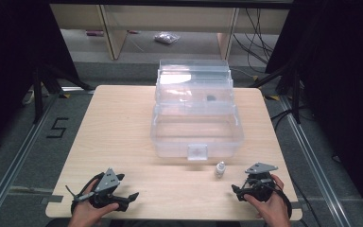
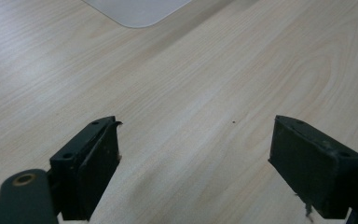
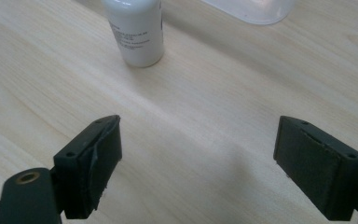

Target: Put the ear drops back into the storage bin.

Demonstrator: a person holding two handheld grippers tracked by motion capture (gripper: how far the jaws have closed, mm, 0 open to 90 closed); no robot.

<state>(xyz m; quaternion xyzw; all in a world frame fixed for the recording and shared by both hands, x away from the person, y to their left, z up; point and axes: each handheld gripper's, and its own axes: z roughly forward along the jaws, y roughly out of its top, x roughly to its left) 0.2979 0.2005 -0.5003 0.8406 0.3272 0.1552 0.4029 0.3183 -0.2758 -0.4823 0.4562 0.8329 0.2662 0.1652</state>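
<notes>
Wide-open and empty, the right gripper [image 3: 198, 154] and left gripper [image 2: 193, 158] rest near a small white plastic bottle [image 3: 135, 30], likely light, rigid, slippery, best pinched mid-body.

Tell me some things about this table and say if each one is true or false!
1. The bottle stands upright on the table. True.
2. The right gripper is squeezing the bottle. False: its jaws are open and the bottle stands apart, ahead of them.
3. The clear box is open. True.
4. The left gripper holds something. False: nothing sits between its open jaws.
5. The bottle is inside the box. False: it stands outside, in front of it.
</notes>
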